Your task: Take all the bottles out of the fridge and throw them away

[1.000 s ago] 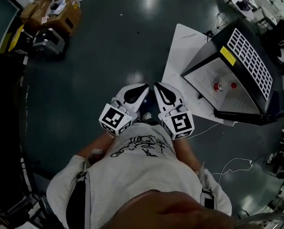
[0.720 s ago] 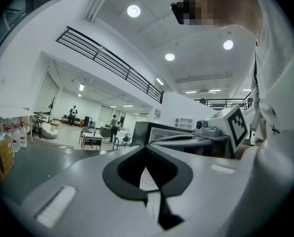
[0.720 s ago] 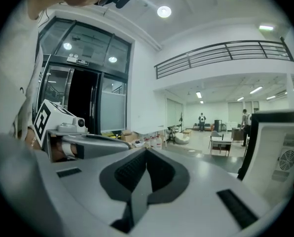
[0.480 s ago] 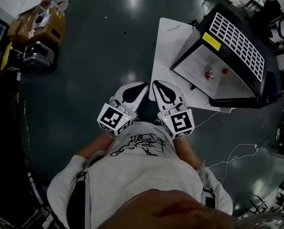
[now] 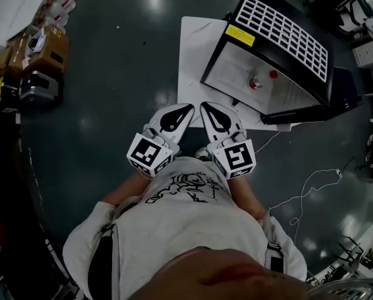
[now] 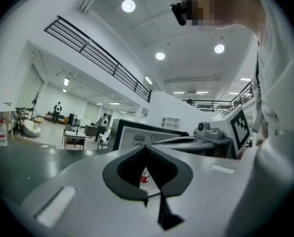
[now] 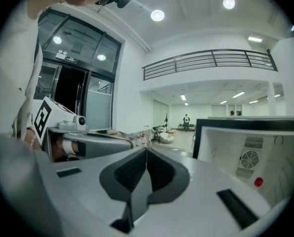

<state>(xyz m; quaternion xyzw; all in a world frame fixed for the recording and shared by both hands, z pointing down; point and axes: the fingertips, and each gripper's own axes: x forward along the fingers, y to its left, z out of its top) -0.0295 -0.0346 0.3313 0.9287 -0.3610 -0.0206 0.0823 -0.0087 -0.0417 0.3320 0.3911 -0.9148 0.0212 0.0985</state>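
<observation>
left tool (image 5: 185, 110): i see its tips together, nothing held | right tool (image 5: 205, 107): just beside it, tips together, nothing held | fridge (image 5: 280, 27): ahead to my right on a white sheet (image 5: 196, 55), open toward me | bottle (image 5: 255, 82): inside the fridge, long axis upright | second bottle (image 5: 273, 75): beside it, i make out only a red cap

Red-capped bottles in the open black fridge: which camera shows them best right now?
The head view: both red-capped bottles stand out against the white interior of the black fridge. The left gripper view shows just one, small and partly blocked. The right gripper view catches only a red cap near the edge.
</observation>
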